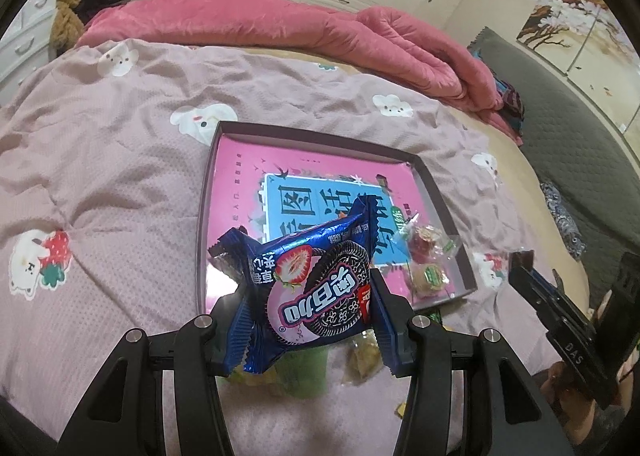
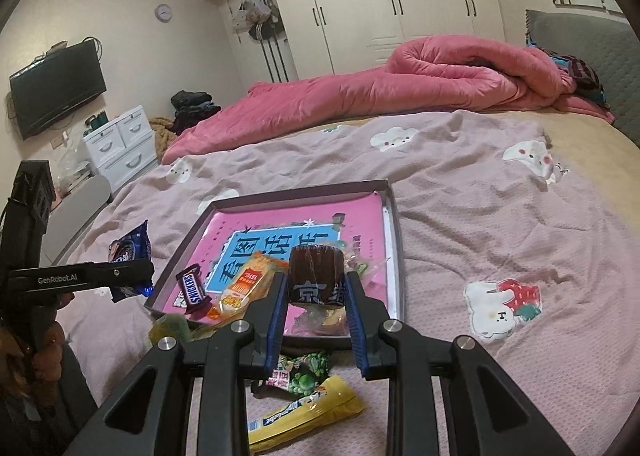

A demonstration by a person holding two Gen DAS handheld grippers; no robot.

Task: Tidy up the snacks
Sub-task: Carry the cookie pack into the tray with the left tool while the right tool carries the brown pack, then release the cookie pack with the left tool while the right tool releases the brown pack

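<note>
A bedroom: a bed under a pale pink quilted cover (image 2: 500, 216), a rolled pink duvet (image 2: 400, 84) and white wardrobes behind. We see the left tongs (image 1: 308, 296) clamped half-wide on a blue cookie packet (image 1: 308, 272), lifted clear of the bed with its long axis crosswise between the pads. The right tongs (image 2: 316, 296) are narrow, gripping a dark brown wrapped cake (image 2: 316, 274) held upright. Ahead of and below both pairs lies the shallow box tray (image 2: 394, 256) with its pink printed floor; wrapped sweets (image 1: 428, 256) sit in its corner, a Snickers bar (image 2: 193, 288) and an orange packet (image 2: 246, 284) at its near edge. A green packet (image 2: 304, 372) and a yellow packet (image 2: 304, 412) wait on the bed beneath. We judge the right tongs nearer the tray: the cake already hangs over its near edge, while the cookie packet is off to the tray's side.
</note>
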